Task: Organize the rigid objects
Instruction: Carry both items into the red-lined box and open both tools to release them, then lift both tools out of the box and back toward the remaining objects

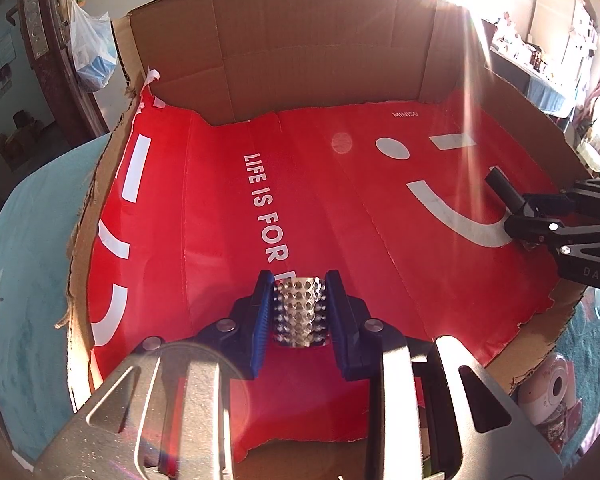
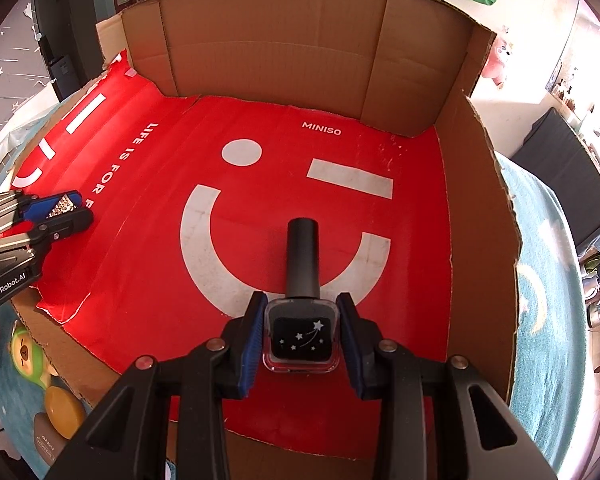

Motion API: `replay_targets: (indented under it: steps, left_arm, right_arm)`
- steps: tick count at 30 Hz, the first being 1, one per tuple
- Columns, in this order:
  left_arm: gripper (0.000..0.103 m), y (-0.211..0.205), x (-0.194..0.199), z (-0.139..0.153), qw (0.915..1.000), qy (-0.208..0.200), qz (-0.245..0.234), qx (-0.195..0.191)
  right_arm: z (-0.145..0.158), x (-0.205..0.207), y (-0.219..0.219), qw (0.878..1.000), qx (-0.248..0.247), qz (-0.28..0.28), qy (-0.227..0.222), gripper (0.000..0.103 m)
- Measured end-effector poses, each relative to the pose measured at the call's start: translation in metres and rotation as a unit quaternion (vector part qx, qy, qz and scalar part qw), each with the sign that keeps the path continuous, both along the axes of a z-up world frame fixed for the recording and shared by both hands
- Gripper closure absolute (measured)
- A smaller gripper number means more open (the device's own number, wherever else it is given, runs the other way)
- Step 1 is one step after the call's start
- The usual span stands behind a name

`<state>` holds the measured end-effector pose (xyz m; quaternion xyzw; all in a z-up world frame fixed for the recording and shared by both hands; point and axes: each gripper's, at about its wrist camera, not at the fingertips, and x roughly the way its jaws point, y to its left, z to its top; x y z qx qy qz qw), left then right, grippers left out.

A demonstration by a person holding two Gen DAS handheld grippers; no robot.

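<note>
left gripper (image 1: 299,308) clamps metal grater (image 1: 298,312); right gripper (image 2: 301,332) clamps nail polish bottle (image 2: 301,320), star label seen only from right wrist

Left tongs (image 1: 298,312): bright brushed-metal frame, ribbed blue plastic pads, closed on a small grater (image 1: 299,310) of shiny perforated metal, rough with raised teeth. Right tongs (image 2: 301,334): matt black plastic frame with blue ribbed pads, clamping a nail polish bottle (image 2: 301,334) of glossy dark glass with a printed star motif and a smooth, satin black plastic cap. Cardboard box (image 2: 284,40): matt brown corrugated board with torn, ragged edges, floored with a red paper liner (image 2: 140,280), creased, slightly sheened, printed in scuffed white; teal plush fabric (image 1: 28,280) beneath, soft and napped.
</note>
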<state>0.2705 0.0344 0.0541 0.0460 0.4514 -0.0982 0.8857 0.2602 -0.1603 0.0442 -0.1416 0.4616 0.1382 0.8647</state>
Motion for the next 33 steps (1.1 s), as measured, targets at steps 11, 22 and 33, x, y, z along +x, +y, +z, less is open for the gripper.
replay_targets:
  steps: [11, 22, 33]
  left_arm:
    - [0.076, 0.01, -0.001, 0.01, 0.9993, -0.005, 0.009, -0.036]
    - [0.035, 0.009, -0.016, 0.03, 0.9974, -0.044, 0.012, -0.056]
    - [0.027, 0.006, -0.046, 0.062, 0.9932, -0.094, 0.02, -0.065]
  right_arm:
    - [0.002, -0.002, -0.001, 1.0, 0.001, -0.003, 0.003, 0.063]
    - [0.008, -0.012, -0.001, 1.0, 0.007, -0.002, -0.008, 0.05]
    - [0.052, -0.051, -0.011, 0.997, 0.035, 0.001, -0.062, 0.029]
